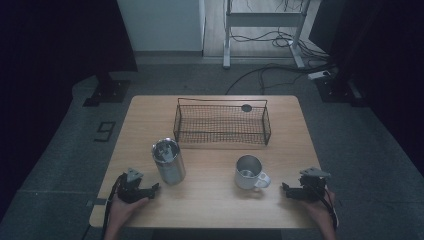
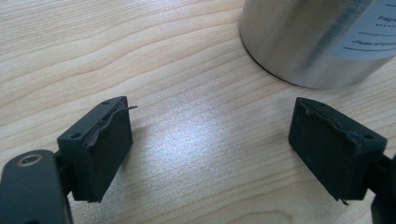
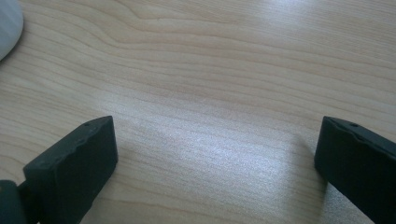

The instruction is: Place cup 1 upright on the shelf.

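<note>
The left gripper [image 1: 153, 190] rests low on the wooden table [image 1: 210, 200] near its front left corner, held in the person's left hand [image 1: 122, 207], pointing right toward the steel tumbler [image 1: 169, 161]. Its jaws stand apart with bare wood between them, gripping nothing. In the left gripper view the tumbler [image 2: 308, 42] stands upright just beyond the jaw tips, apart from them, and bears a pale label [image 2: 371, 30] with small dark print too blurred and cropped to read. Behind, toward the far edge, sits a dark wire basket [image 1: 221, 123]. Right of the tumbler stands a metal mug [image 1: 248, 172], upright, its handle turned toward the right gripper [image 1: 285, 189]. That gripper lies low near the front right corner in the right hand [image 1: 320, 210], pointing left at the mug, close to its handle but not touching; its jaws are spread wide over bare wood, holding nothing
</note>
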